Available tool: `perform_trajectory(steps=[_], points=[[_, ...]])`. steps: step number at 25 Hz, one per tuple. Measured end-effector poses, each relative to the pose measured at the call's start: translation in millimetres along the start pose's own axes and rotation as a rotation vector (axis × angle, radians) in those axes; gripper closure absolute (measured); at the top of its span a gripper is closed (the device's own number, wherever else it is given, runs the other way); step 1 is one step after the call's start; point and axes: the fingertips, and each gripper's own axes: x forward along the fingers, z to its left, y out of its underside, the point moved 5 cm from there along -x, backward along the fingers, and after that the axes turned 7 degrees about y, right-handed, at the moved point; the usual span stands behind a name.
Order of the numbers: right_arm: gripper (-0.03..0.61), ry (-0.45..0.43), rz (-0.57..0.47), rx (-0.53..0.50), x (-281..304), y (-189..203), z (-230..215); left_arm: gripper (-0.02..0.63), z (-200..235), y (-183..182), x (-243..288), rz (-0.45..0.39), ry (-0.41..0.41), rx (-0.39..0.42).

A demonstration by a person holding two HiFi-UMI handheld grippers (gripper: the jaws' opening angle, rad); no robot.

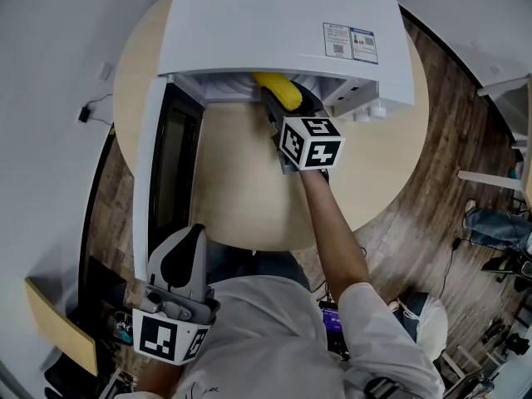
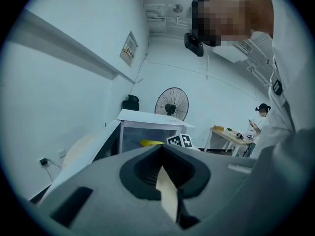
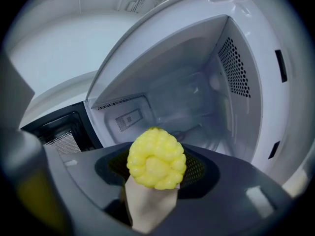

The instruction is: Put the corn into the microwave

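While the round wooden table carries the white microwave, its door stands swung wide to the person's left and the cavity is open to the front. The step in hand is insertion. The right arm reaches across the table, and the right gripper sits at the mouth of the cavity, clamped on the corn. The right gripper view shows the cob end-on between the jaws, gripped firmly and pointing into the microwave, with the back wall and the vented side wall ahead. From the head view the corn's tip is just under the top edge of the opening, so it is at the threshold and not yet set down. The left gripper hangs low near the person's body, well apart from the microwave; its jaws look closed together with nothing between them.

The next move probably calls for pushing the cob further in, lowering it to the cavity floor and opening the jaws; the floor itself is dim and hard to read. The door closing would come after that.
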Motion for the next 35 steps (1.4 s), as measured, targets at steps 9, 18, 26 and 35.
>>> perform_trajectory(steps=[9,18,26,35], points=[[0.316,0.047,0.029,-0.046,21.8,-5.9,0.8,0.612,12.4,-7.7,3.6,-0.021,-0.002,-0.015],[0.316,0.114,0.062,-0.116,33.2,-1.1,1.4,0.612,13.6,-15.1,13.8,-0.044,0.013,-0.031],[0.316,0.140,0.085,-0.144,43.0,-5.0,-0.2,0.612,11.9,-21.1,20.1,-0.062,0.019,-0.040],[0.314,0.171,0.089,-0.194,52.0,-4.1,0.9,0.612,12.2,-20.9,18.3,-0.067,0.008,-0.048]])
